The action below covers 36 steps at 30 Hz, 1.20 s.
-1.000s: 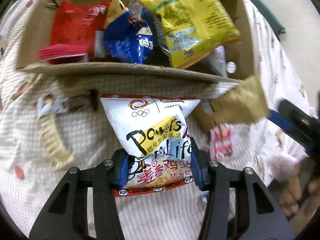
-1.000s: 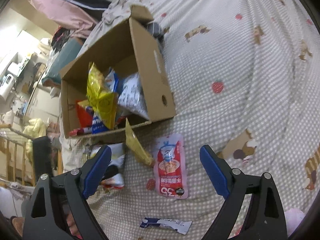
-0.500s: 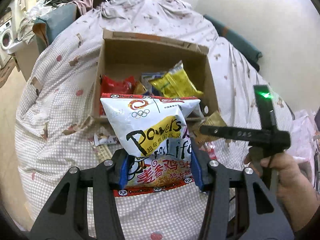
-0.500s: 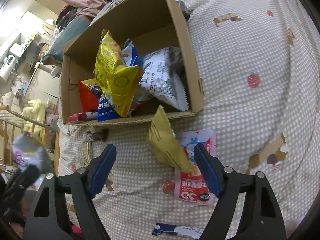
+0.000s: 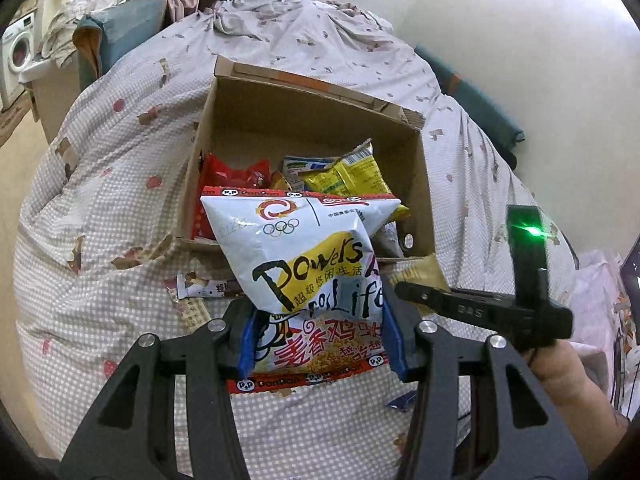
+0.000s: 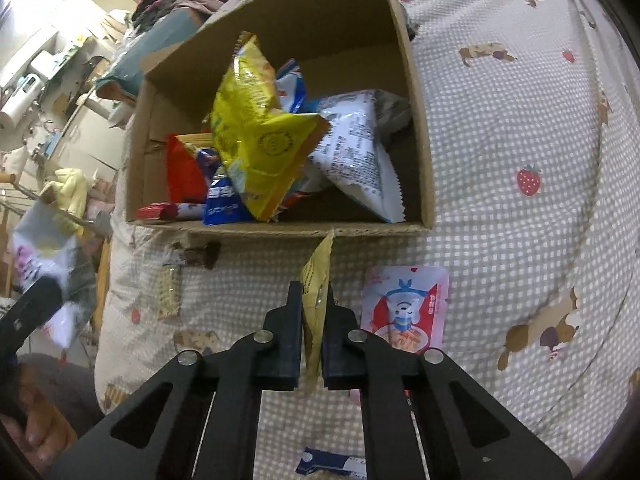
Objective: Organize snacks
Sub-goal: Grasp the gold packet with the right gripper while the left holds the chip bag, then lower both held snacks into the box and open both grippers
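Left wrist view: left hand-held gripper [image 5: 318,342] pinches white snack bag [image 5: 304,264]; right hand-held gripper [image 6: 311,304] pinches gold packet [image 6: 316,280] before cardboard box [image 6: 420,120].

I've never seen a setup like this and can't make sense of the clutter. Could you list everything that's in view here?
cardboard box: one, brown, open, on the bed
yellow snack bag: one, in the box, on top of the pile
white snack bag: one, in the box, right side
red snack bag: one, in the box, left side
blue snack bag: one, in the box, front
white PanPan bag: one, white with red trim, held in the left tongs
gold packet: one, held in the right tongs
pink pouch: one, on the bedspread, before the box
brown bar wrapper: one, on the bedspread, near the box's front left
bedspread: one, checked
left tongs: black, shut
right tongs: black, shut
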Available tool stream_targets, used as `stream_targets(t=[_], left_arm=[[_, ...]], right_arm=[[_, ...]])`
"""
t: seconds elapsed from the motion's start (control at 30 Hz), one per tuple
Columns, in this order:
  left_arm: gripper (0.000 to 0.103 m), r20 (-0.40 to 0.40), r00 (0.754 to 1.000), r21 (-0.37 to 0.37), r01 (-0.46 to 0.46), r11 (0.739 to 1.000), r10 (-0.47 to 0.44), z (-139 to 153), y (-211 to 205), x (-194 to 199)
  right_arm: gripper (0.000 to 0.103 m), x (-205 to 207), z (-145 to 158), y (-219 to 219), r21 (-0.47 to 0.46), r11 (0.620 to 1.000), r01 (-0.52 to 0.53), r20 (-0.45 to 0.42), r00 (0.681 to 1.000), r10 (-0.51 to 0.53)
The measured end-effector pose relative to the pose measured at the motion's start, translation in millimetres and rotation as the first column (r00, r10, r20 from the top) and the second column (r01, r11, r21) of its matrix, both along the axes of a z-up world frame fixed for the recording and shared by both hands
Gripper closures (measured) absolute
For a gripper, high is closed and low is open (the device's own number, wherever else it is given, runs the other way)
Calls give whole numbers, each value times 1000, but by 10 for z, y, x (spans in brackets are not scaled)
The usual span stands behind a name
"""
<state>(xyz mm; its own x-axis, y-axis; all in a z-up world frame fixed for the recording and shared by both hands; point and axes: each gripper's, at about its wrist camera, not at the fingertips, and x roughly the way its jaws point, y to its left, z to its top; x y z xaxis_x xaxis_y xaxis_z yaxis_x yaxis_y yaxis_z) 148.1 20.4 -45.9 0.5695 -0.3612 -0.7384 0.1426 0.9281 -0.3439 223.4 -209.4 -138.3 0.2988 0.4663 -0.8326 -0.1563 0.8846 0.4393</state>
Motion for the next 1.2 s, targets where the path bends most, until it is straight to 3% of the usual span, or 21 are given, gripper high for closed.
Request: stream_targets(t=[0.2, 0.4, 0.57, 0.73, 0.93, 1.2], left_arm=[[57, -7, 1000, -35, -14, 999, 14, -9, 53, 13], [57, 59, 998, -12, -13, 1000, 14, 99, 30, -31], [57, 88, 996, -27, -28, 999, 31, 254, 92, -6], [57, 150, 988, 34, -35, 999, 30, 512, 105, 196], [57, 175, 984, 66, -32, 997, 20, 621, 95, 532], [57, 156, 988, 63, -24, 998, 14, 473, 60, 914]], right_arm=[[97, -173, 219, -76, 78, 997, -25, 56, 998, 20], [97, -286, 569, -135, 171, 984, -57, 165, 986, 28], [97, -304, 922, -233, 192, 981, -16, 307, 951, -44], [97, -77, 1158, -312, 190, 981, 40, 374, 921, -110], [97, 241, 1204, -282, 178, 981, 75, 395, 908, -141], [97, 614, 1109, -262, 128, 985, 114, 418, 894, -158]])
